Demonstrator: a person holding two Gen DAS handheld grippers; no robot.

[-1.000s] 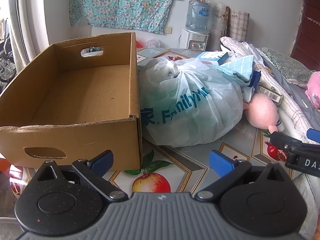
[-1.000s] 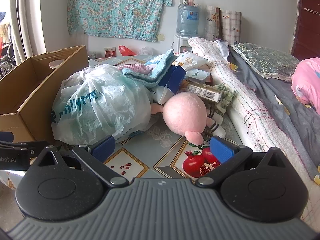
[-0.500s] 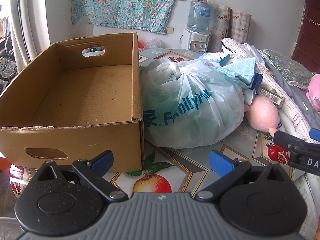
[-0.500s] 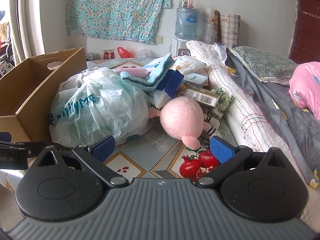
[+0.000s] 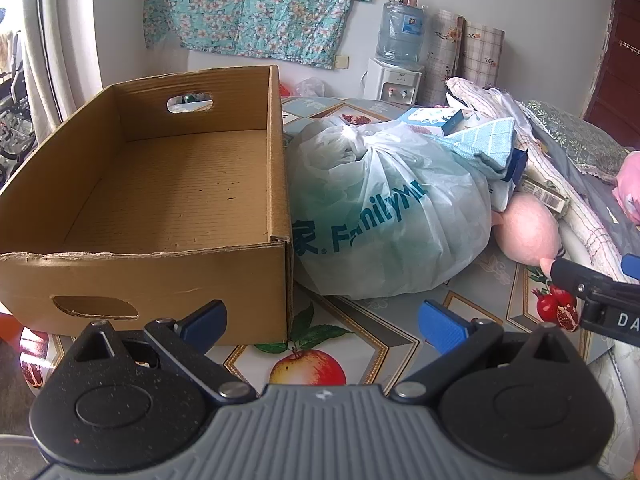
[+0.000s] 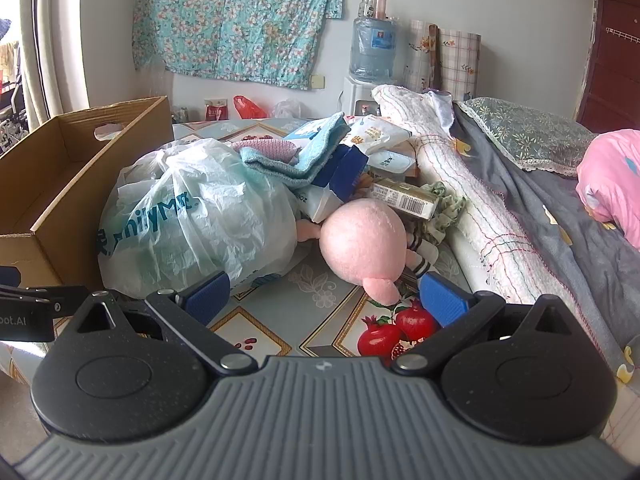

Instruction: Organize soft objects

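Observation:
An empty cardboard box (image 5: pixel 160 184) stands at the left of the fruit-print tablecloth (image 5: pixel 352 336); it also shows in the right wrist view (image 6: pixel 80 152). Beside it lies a tied white plastic bag (image 5: pixel 384 216), which the right wrist view (image 6: pixel 200 216) shows too. A pink plush toy (image 6: pixel 362 244) lies to its right, partly seen in the left wrist view (image 5: pixel 528 232). A blue towel (image 6: pixel 296 156) and packets rest on the pile. My left gripper (image 5: pixel 322 320) is open and empty before the box and bag. My right gripper (image 6: pixel 324 294) is open and empty, just short of the plush.
A rolled white quilt (image 6: pixel 472 200), grey blanket (image 6: pixel 560 232) and pink pillow (image 6: pixel 612 176) lie at the right. A barcode box (image 6: pixel 404 196) and wipes packs (image 6: pixel 376 136) sit behind the plush. A water dispenser (image 6: pixel 372 60) stands by the far wall.
Both grippers have eased slightly forward toward the pile; the plush sits a little closer between the right gripper's fingers. Both stay open.

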